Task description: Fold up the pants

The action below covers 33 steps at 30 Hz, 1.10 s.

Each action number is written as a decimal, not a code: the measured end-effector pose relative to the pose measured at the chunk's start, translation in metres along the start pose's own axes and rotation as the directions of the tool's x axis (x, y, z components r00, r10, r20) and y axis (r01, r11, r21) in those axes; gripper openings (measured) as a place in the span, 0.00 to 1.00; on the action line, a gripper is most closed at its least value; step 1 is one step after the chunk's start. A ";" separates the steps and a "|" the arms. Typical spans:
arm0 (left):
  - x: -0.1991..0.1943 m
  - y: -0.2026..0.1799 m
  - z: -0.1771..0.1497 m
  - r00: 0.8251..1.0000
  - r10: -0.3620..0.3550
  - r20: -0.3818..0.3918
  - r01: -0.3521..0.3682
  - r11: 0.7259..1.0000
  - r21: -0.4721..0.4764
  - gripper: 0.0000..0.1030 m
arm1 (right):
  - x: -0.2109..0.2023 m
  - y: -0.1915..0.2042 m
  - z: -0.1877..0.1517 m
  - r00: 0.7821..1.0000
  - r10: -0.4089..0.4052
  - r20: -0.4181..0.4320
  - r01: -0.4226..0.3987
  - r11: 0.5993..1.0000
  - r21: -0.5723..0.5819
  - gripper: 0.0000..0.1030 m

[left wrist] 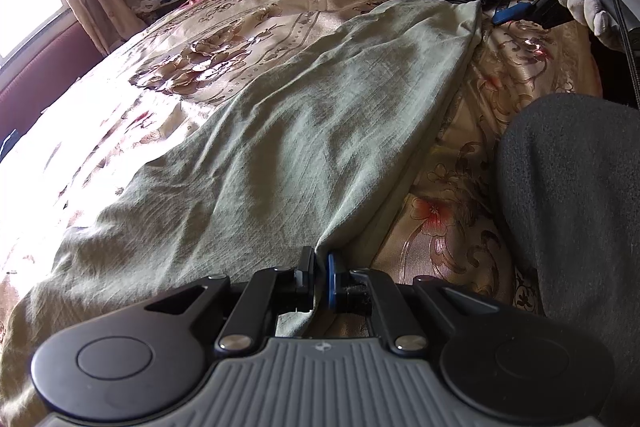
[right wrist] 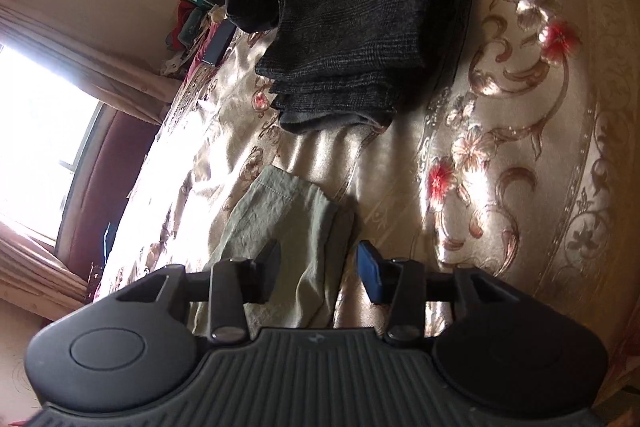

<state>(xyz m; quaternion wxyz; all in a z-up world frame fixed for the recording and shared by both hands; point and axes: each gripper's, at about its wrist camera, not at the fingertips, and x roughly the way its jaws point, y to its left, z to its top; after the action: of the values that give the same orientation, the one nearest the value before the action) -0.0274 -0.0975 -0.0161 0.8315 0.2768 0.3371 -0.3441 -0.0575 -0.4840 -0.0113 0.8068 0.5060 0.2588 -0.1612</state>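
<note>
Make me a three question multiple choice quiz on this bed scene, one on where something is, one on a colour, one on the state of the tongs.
1. Where does the folded dark grey pile lie?
A. On the floral bedspread, beyond the pants' leg end
B. On the floor
C. Hung over the window

2. What colour are the pants being folded?
A. Bright red
B. Pale green
C. Navy blue

3. How do the two tongs stand?
A. Both wide open
B. Both shut on cloth
C. Left tongs shut on the pants, right tongs open

Answers: 1 A, the right wrist view shows the pile resting on the bedspread past the leg end. 2 B, the cloth is a light green in both views. 3 C, the left pads pinch the fabric edge, while the right pads stand apart with the leg between them, unpressed.
</note>
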 end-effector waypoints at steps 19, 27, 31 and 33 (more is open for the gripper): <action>-0.001 -0.001 0.000 1.000 -0.002 0.006 0.002 1.000 0.003 0.20 | 0.027 -0.018 -0.039 0.982 0.183 0.057 -0.191 0.956 0.225 0.34; 0.002 -0.001 0.002 1.000 -0.006 -0.006 0.006 1.000 0.006 0.20 | 0.039 -0.013 -0.037 0.975 0.210 0.069 -0.219 0.963 0.161 0.29; 0.001 -0.003 0.002 1.000 0.008 -0.005 -0.008 1.000 0.010 0.21 | 0.041 -0.008 -0.023 0.972 0.208 0.112 -0.228 0.949 0.216 0.04; -0.004 -0.004 0.004 1.000 0.000 0.016 0.000 1.000 0.004 0.25 | 0.019 0.004 -0.019 0.943 0.293 0.157 -0.320 0.926 0.199 0.04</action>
<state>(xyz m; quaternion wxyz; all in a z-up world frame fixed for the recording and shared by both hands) -0.0314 -0.1012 -0.0122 0.8336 0.2757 0.3299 -0.3468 -0.0447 -0.4658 -0.0265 0.7751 0.6160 0.1061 -0.0918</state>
